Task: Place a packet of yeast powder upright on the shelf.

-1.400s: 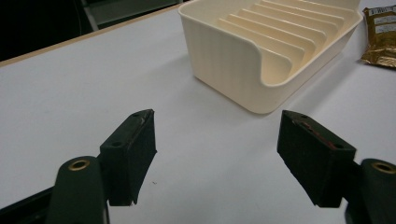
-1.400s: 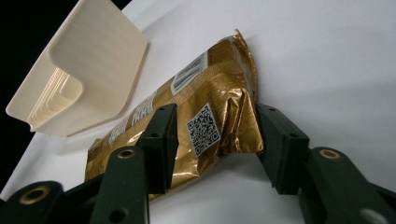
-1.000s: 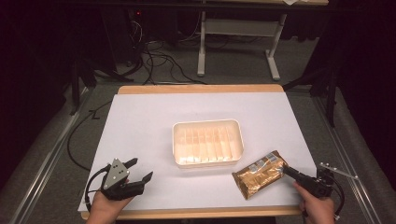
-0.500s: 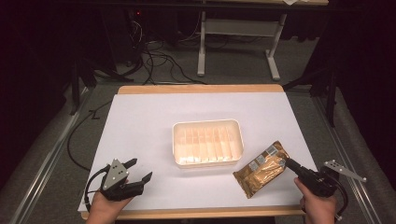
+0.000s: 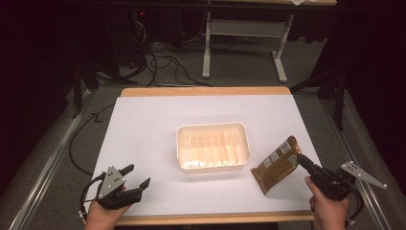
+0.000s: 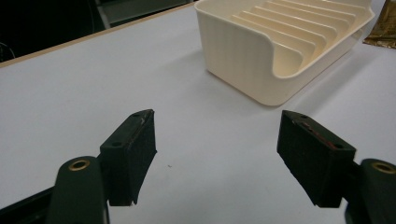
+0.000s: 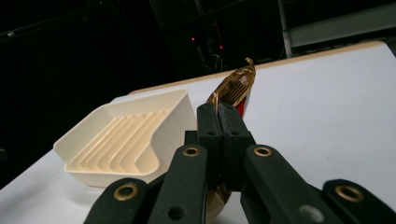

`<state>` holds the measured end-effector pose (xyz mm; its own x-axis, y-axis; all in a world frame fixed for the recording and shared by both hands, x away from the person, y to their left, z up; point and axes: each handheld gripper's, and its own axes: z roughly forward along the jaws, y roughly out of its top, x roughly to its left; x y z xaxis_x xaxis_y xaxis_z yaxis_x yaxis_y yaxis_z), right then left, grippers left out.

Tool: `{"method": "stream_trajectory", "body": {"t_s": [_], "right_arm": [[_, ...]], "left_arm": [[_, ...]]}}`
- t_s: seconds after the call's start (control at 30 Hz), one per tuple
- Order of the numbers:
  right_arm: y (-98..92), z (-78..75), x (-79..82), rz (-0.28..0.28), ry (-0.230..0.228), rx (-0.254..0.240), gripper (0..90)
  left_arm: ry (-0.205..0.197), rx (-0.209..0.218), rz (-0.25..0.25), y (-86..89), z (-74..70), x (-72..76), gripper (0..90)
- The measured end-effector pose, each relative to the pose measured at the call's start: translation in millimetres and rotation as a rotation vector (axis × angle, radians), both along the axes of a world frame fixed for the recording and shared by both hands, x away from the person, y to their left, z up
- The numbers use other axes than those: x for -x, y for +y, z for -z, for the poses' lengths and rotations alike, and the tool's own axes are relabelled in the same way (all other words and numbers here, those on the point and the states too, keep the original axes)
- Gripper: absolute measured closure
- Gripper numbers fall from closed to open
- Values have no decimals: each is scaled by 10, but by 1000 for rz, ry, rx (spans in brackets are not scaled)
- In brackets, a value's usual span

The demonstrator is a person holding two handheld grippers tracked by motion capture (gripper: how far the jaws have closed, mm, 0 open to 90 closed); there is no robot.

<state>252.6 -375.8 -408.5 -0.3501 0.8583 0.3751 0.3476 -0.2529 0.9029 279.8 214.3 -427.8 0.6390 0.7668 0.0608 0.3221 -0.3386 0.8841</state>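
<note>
White tabletop (image 5: 143, 124), dark room beyond. Right gripper (image 5: 302, 163) clenched on brown packet (image 5: 277, 163), at four o'clock from cream tray (image 5: 213, 128); left gripper (image 5: 136, 176) released, idle. Lifting step; next, probably carrying toward ten o'clock into tray.

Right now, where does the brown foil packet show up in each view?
High view: brown foil packet lower right, right of the cream ribbed tray, pinched by the right gripper.
Left gripper view: sliver at the right edge, behind the tray.
Right gripper view: centre, clamped edge-on.
Shared landmark: the tray.
</note>
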Motion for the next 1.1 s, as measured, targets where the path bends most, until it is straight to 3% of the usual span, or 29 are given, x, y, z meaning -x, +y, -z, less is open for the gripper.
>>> {"method": "stream_trajectory", "body": {"t_s": [0.43, 1.1], "right_arm": [[180, -180, -68, -19, -100, 18, 900], [405, -439, -157, -36, -175, 60, 900]], "left_arm": [[-4, -2, -53, 148, 2, 102, 287], [-18, 8, -55, 147, -6, 92, 288]]}}
